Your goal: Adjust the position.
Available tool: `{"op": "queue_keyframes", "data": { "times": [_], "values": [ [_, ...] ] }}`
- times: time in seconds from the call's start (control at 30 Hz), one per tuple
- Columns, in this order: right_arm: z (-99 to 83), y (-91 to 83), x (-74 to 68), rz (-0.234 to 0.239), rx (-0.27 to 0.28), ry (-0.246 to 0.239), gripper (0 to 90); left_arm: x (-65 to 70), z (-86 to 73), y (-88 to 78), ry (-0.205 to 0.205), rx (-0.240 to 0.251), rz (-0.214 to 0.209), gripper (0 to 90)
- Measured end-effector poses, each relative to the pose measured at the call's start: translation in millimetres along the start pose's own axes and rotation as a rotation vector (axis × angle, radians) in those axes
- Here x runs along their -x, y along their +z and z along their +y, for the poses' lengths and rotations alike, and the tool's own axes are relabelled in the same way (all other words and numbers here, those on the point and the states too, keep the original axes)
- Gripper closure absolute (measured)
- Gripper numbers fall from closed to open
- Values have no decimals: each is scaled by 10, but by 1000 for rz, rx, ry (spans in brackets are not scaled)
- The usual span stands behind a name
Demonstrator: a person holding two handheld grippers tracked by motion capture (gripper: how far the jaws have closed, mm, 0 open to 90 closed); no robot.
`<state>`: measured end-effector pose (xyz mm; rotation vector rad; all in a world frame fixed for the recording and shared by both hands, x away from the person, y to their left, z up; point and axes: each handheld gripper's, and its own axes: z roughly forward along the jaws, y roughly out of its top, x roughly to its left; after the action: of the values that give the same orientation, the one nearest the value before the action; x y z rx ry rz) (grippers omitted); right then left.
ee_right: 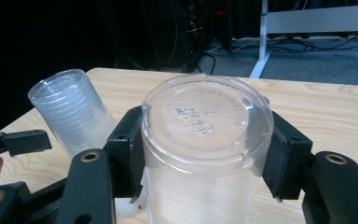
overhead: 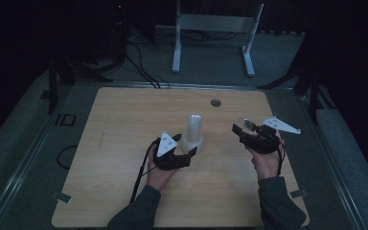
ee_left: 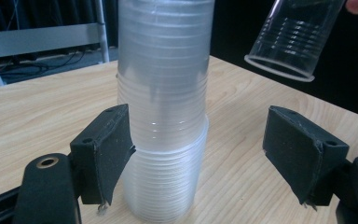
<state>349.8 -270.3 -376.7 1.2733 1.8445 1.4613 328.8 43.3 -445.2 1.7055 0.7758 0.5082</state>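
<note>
Single cup (ee_right: pixel 205 140) clamped in right tongs (ee_right: pixel 205 154); cup stack (ee_left: pixel 163 116) between open left tongs (ee_left: pixel 200 158).

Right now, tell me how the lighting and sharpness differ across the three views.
High view: dim and underexposed, the stack of cups a pale blur on the table. Left gripper view: brighter, the stack and the single cup sharp, the room behind dark. Right gripper view: the cup between the jaws is bright with glare on its base.
</note>
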Motion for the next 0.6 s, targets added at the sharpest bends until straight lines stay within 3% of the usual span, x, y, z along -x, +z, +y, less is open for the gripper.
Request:
{"op": "queue_keyframes", "data": {
  "times": [0.23, 0.37, 0.6],
  "values": [
    [-55, 20, -20, 3, -15, -5, 407, 57, 39, -29, 16, 12, -17, 234],
    [-92, 31, -33, 5, -19, 1, 407, 110, 58, -30, 52, 7, -22, 234],
    [-165, 19, -25, 6, -17, 21, 408, 220, 91, -21, 80, 10, -54, 234]
  ]
}}
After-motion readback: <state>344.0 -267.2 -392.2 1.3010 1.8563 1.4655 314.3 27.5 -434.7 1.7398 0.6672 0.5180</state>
